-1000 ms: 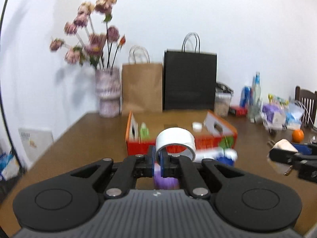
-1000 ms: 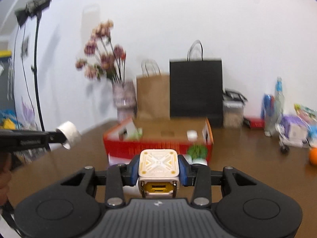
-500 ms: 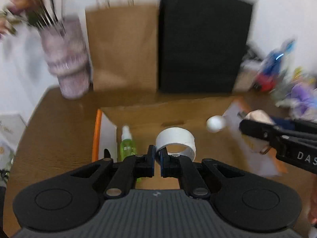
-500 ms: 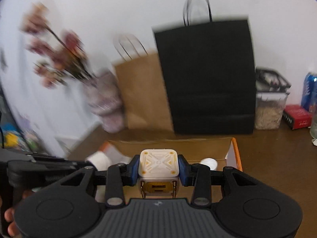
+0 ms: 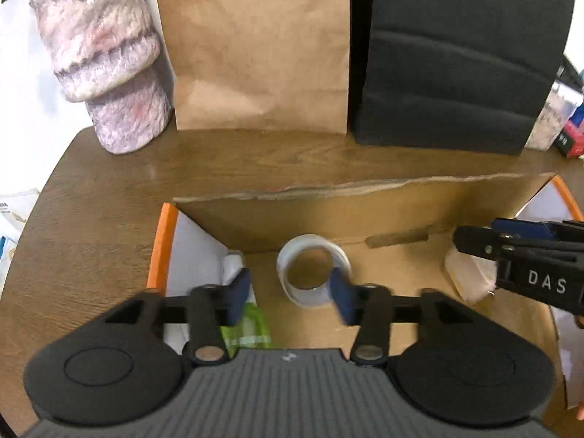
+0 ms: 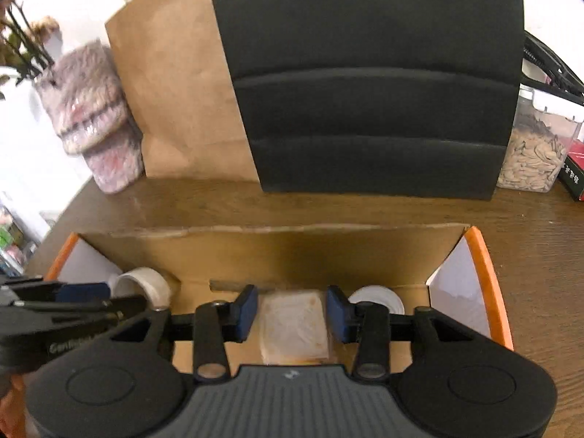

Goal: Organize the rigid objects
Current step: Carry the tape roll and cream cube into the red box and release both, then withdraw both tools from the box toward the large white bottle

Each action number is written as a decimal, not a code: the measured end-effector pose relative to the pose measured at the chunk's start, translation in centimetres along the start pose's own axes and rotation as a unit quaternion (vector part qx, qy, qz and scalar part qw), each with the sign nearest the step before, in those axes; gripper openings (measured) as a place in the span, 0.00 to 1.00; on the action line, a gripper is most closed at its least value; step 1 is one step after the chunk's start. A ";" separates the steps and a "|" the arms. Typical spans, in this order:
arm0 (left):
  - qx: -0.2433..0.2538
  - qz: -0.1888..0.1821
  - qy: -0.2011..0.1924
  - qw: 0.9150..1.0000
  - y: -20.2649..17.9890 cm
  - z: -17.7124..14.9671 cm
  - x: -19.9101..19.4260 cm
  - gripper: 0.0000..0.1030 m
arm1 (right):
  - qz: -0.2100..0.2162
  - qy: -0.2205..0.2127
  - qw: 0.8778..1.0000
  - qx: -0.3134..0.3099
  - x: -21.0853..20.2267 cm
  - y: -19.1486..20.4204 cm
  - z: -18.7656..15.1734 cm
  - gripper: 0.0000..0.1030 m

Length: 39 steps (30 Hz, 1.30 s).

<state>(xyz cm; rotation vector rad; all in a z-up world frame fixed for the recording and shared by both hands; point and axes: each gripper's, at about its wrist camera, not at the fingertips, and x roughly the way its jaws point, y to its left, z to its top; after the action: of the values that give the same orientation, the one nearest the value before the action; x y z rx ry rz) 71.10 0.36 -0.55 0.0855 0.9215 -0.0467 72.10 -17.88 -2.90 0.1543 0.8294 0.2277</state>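
Over the orange-rimmed cardboard box (image 5: 165,241) on the brown wooden table (image 5: 95,197), both hand-held grippers point down into it. Left gripper (image 5: 290,294): jaws apart and opening, blue pads clear of the white roll of tape (image 5: 313,271), which sits blurred just beyond and between the pads, nearer the right one; whether that pad still brushes it I cannot tell. Green spray bottle (image 5: 245,323) lies below the left pad, against the box's left wall. Right gripper (image 6: 291,312): jaws opening, parted, with the white-and-yellow square block (image 6: 294,330) blurred between the pads and a gap on each side. Small round white lid (image 6: 377,298) just right of it on the box floor. Behind the box stand a brown paper bag (image 5: 255,47), a black paper bag (image 5: 460,54) and a mottled pink vase (image 5: 106,54).
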 end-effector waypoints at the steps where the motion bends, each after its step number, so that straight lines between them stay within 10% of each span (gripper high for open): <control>1: 0.003 0.002 -0.010 1.000 0.0 -0.1 -0.6 0.61 | 0.001 -0.003 1.000 -0.001 -0.4 0.1 0.1 0.49; 10: -0.013 0.016 -0.052 0.998 1.9 -0.7 -10.0 0.70 | -0.007 -0.058 0.998 -0.021 -11.4 0.7 0.4 0.59; 19: -0.008 0.024 -0.139 0.990 3.1 -8.6 -25.2 0.79 | -0.027 -0.135 0.987 -0.084 -26.5 2.1 -6.2 0.70; 27: -0.020 0.016 -0.291 0.956 3.7 -24.3 -35.7 0.88 | -0.017 -0.293 0.947 -0.128 -37.8 3.5 -21.5 0.80; 33: -0.050 0.092 -0.434 0.895 1.9 -39.4 -40.2 0.97 | -0.033 -0.380 0.915 -0.133 -43.2 5.5 -35.3 0.85; 39: -0.059 0.093 -0.401 0.910 0.9 -49.0 -40.9 0.98 | 0.018 -0.365 0.927 -0.086 -44.9 6.3 -46.5 0.94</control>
<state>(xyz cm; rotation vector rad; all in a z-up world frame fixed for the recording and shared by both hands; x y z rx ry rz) 7.65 6.02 2.64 0.0337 0.0869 0.1455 7.30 -21.25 -0.56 0.0781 0.0617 0.2530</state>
